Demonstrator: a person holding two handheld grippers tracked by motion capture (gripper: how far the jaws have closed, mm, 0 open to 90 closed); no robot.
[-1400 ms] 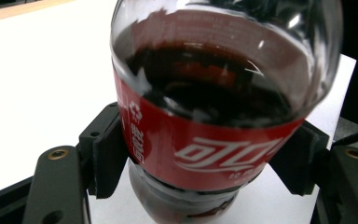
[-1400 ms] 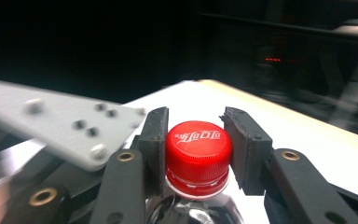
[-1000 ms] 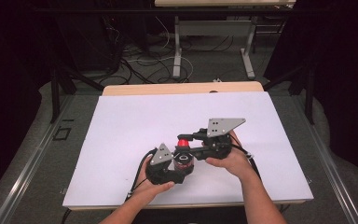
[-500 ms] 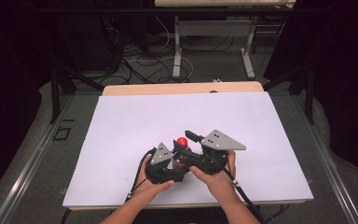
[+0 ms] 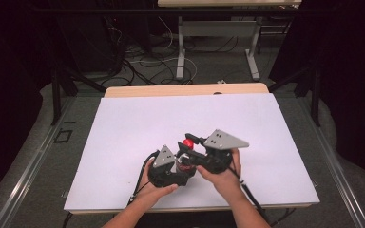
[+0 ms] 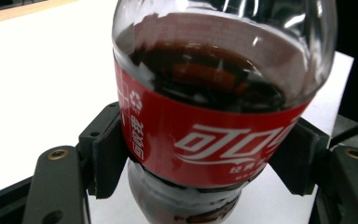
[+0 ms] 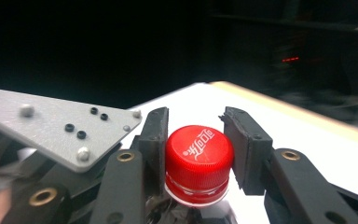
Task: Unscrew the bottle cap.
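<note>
A cola bottle (image 6: 214,93) with a red label and dark drink stands upright on the white table, near its front edge. My left gripper (image 6: 209,158) is shut on the bottle's labelled body, one pad pressing each side. The bottle's red cap (image 7: 199,151) sits between the pads of my right gripper (image 7: 198,149), whose jaws have just been closing and now press on it. In the high view the cap (image 5: 187,143) shows between the left gripper (image 5: 177,167) and the right gripper (image 5: 189,141), with the hands close together.
The white table top (image 5: 138,123) stretches wide to the left, right and back. A wooden strip (image 5: 185,90) runs along its far edge. Cables and table legs (image 5: 180,52) lie on the floor beyond. Each gripper's grey plate (image 5: 225,139) sticks out above it.
The right hand and its gripper have shifted a little toward the person's side and turned around the cap. The left hand and the bottle have stayed put.
</note>
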